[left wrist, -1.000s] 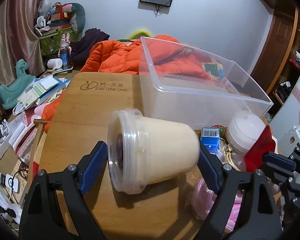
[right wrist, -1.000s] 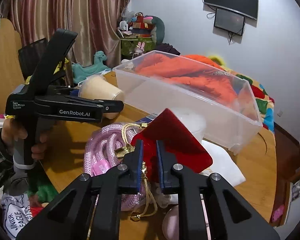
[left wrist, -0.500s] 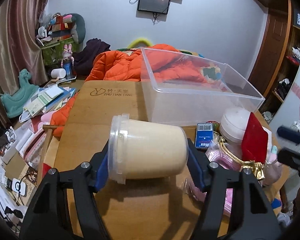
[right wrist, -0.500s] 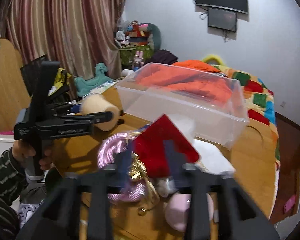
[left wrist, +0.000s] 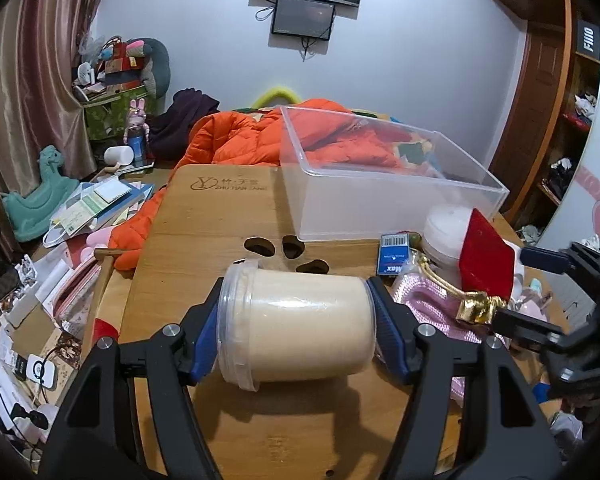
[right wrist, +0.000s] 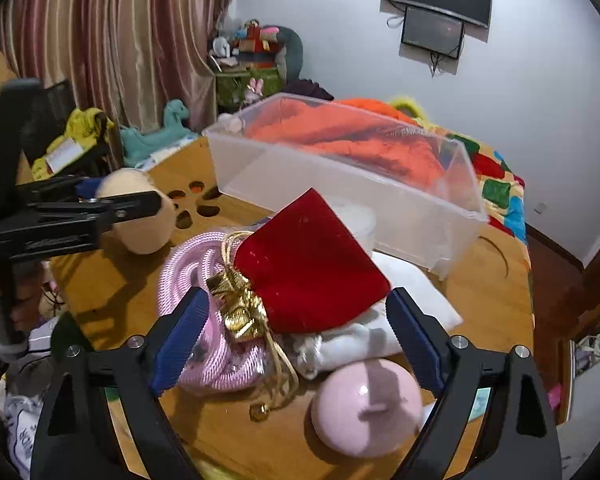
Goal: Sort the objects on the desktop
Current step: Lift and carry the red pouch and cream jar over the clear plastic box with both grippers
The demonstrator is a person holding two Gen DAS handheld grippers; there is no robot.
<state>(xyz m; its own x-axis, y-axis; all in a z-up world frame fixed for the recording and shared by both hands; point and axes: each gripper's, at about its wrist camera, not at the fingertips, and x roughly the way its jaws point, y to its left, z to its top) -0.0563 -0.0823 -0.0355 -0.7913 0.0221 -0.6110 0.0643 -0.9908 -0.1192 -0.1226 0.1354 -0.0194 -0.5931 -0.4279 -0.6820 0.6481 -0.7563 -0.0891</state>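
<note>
My left gripper (left wrist: 296, 334) is shut on a cream plastic jar (left wrist: 300, 326) lying sideways, held just above the wooden table (left wrist: 204, 216); the jar also shows in the right wrist view (right wrist: 140, 216). My right gripper (right wrist: 296, 336) is open, its jaws wide apart on either side of a red velvet pouch (right wrist: 312, 268) with a gold tie, which rests on a pink rope coil (right wrist: 204, 276) and white cloth (right wrist: 340, 344). The pouch shows in the left wrist view (left wrist: 486, 256) too. A clear plastic bin (left wrist: 384, 184) stands at the back of the table.
A pink round object (right wrist: 366, 408) lies close under my right gripper. A white lidded tub (left wrist: 446, 226) and a blue box (left wrist: 394, 254) sit before the bin. An orange jacket (left wrist: 244, 144) lies behind the table. Papers and clutter (left wrist: 88, 208) fill the left.
My right gripper has opened and let go of the red pouch, which now rests on the pile. My left gripper has closed on the jar and drawn back from the bin.
</note>
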